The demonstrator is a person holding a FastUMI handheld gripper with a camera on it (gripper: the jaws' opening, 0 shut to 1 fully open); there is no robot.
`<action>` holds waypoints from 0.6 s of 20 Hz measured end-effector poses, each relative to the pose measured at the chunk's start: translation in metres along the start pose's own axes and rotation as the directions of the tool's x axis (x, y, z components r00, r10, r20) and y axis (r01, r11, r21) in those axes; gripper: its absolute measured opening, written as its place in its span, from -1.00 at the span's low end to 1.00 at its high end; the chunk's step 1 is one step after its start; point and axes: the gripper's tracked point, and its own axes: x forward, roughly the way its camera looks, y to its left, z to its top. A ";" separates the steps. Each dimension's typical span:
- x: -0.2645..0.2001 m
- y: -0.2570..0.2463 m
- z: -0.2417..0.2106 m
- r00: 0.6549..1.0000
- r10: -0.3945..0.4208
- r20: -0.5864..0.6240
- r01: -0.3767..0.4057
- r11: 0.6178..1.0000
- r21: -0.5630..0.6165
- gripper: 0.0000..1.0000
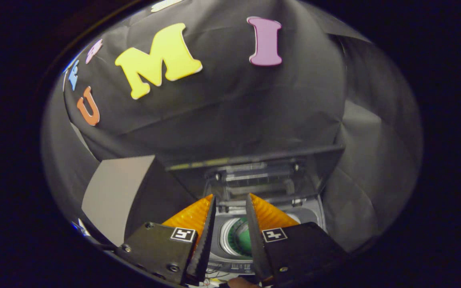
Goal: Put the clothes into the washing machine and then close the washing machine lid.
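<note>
The gripper (pixel 230 198) is held partly open, grasping nothing, above the washing machine (pixel 312 212); its raised lid (pixel 254 176) and drum (pixel 241 238) are partly hidden.

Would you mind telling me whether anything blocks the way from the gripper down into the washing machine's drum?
Nothing visible does: the lid stands raised behind the drum opening, which lies open between the parted fingers of the gripper.

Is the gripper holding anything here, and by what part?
Nothing is held. The gripper is open above the washing machine, whose lid stands raised.
</note>
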 end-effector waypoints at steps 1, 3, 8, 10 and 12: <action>-0.007 0.004 0.016 1.000 0.003 0.028 -0.002 1.000 -0.022 -0.05; -0.017 0.013 0.051 0.996 0.013 0.084 -0.009 0.999 -0.046 -0.04; -0.019 0.015 0.125 0.977 0.002 0.212 0.027 0.990 -0.136 0.05; -0.018 0.019 0.150 0.967 0.017 0.253 0.017 0.991 -0.129 0.22; -0.008 0.025 0.162 0.960 0.038 0.278 -0.006 0.993 -0.114 0.22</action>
